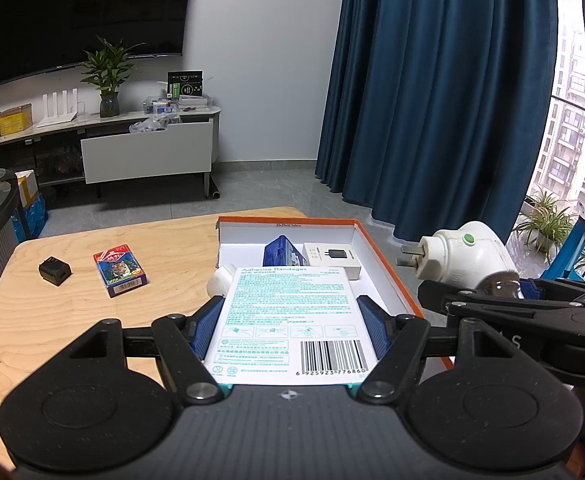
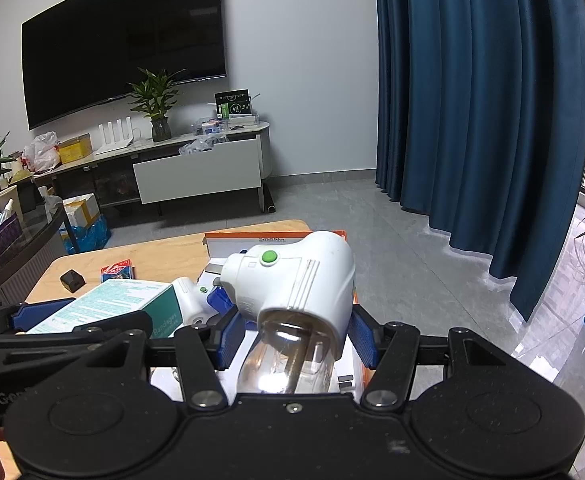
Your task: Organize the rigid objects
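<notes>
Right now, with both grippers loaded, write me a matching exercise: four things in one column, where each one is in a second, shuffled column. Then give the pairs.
Things
1. adhesive bandages box
2. white plug-in device
3. playing card pack
4. white charger box

Places
A. lying inside the orange-rimmed tray
B. clamped in the right gripper
C. lying on the bare wooden table, beside a small black adapter
D. clamped in the left gripper

Pairs: 1-D, 2-B, 3-C, 4-A
</notes>
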A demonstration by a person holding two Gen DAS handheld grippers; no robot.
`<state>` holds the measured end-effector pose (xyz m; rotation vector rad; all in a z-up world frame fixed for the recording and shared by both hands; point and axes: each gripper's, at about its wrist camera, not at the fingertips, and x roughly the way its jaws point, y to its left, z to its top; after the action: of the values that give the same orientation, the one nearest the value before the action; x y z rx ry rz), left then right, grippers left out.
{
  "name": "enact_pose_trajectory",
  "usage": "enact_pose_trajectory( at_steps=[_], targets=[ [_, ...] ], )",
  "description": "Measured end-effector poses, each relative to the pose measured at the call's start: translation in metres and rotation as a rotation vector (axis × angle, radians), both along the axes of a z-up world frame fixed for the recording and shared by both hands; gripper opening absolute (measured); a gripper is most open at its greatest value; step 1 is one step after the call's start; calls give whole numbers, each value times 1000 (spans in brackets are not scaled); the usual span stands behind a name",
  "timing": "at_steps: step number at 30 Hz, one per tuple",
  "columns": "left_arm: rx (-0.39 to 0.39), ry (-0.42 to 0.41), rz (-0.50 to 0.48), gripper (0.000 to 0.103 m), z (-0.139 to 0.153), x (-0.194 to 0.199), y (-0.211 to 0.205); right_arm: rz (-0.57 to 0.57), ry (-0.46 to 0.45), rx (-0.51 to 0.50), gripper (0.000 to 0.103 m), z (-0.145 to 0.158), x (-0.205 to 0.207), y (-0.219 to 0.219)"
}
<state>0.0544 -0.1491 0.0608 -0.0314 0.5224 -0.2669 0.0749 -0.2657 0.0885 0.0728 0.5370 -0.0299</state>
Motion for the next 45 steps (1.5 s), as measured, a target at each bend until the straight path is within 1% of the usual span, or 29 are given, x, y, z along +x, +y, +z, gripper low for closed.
enact_pose_trajectory(
  at_steps=[14, 23, 30, 36, 42, 45],
  targets=[
    [6, 10, 1, 72, -3, 3, -1, 4, 16, 1, 68, 0, -3, -1],
    [21, 33, 1, 72, -9, 8, -2, 7, 45, 16, 68, -14, -4, -10],
    [43, 53, 3, 72, -16, 15, -3, 8, 81, 31, 68, -22, 8, -15],
    [54, 78, 3, 72, -24, 21, -4, 17, 112, 52, 68, -28, 28, -20],
    [51, 94, -28, 72, -32, 26, -6, 19, 136, 86, 68, -32, 47, -27],
    [53, 95, -46, 72, -36, 29, -9, 20, 146, 85, 68, -33, 56, -28]
  ],
)
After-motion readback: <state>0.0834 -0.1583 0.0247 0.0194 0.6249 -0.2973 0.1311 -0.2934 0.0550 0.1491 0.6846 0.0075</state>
